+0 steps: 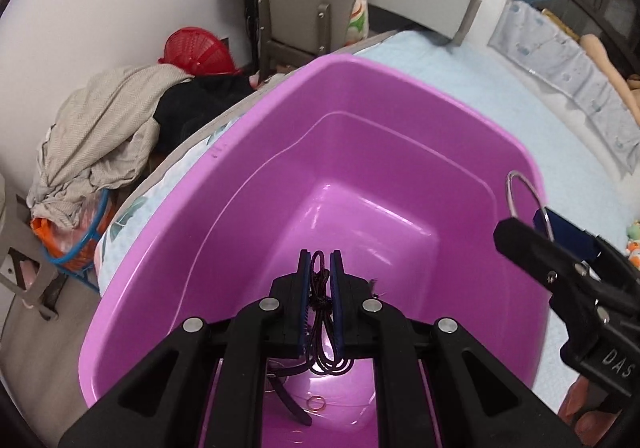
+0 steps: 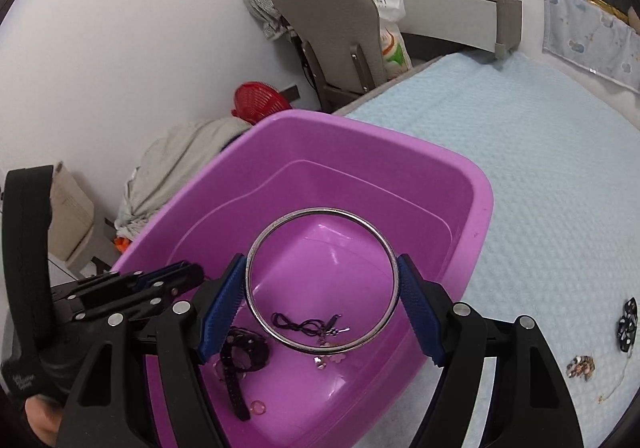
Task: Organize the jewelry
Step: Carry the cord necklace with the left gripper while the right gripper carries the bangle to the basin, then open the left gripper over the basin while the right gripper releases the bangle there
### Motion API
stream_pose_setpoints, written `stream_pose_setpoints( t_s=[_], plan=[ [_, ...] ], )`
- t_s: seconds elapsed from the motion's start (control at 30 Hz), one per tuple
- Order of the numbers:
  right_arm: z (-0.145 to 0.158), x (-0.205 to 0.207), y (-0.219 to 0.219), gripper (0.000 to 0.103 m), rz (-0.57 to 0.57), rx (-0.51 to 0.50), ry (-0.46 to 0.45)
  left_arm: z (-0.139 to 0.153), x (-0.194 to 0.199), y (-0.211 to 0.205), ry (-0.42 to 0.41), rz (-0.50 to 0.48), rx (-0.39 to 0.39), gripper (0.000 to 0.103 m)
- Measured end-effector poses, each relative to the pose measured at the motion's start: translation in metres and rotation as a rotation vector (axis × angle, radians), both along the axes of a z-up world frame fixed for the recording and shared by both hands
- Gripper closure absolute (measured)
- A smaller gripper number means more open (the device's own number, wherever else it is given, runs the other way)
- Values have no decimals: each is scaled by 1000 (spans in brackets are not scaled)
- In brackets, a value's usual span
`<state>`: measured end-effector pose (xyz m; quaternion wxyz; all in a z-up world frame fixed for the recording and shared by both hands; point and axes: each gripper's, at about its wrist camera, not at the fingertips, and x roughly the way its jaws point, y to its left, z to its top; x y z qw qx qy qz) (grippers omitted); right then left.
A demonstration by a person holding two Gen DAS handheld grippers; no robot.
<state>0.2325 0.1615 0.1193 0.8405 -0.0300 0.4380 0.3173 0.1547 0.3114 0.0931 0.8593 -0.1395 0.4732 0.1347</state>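
1. Dark cord necklace pinched between the pads of the left gripper, loops dangling below the fingers over the inside of the purple basin; probably carried there so a release drops it straight in.
2. Silver bangle spanned across the blue pads of the right gripper, fingers spread wide and pressing on opposite sides of the ring, held flat over the basin's near half; same ring seen edge-on in the left view.
3. Already on the basin floor: a black strap-like piece, a thin dark cord with small charms, a small gold ring and a few pink beads. Likely collecting point for the jewelry.
4. Still out on the pale blue bedspread, well apart from the basin: a dark spotted piece and a small sparkly piece with a fine chain; judged as left to gather.
5. Beyond the bed: grey chair, red basket, heap of clothes.
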Motion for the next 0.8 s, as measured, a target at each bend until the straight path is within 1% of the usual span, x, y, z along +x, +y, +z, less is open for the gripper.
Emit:
stream_pose_setpoints(
  t_s=[0.17, 0.43, 0.47, 0.53, 0.57, 0.6, 0.7, 0.8],
  plan=[
    [-8, 5, 5, 31, -1, -42, -3, -5, 5, 1, 30, 0, -6, 93],
    [-17, 13, 5, 31, -23, -76, 5, -10, 8, 0, 76, 9, -2, 92],
    [-17, 13, 5, 31, -28, -80, 2, -10, 8, 0, 80, 9, -4, 89],
    [-15, 13, 4, 31, -34, -82, 3, -9, 8, -1, 81, 16, 11, 68],
    [-15, 13, 4, 31, -36, -81, 5, -8, 7, 0, 78, 23, 18, 39],
    [-14, 13, 3, 31, -37, -81, 5, -4, 5, 1, 59, 39, 23, 20],
    [-11, 11, 1, 31, -37, -81, -7, 6, -3, 3, 8, 67, 44, 21],
    [-9, 8, 0, 31, -33, -73, -11, 6, -5, 3, 14, 75, 57, 21]
  ],
)
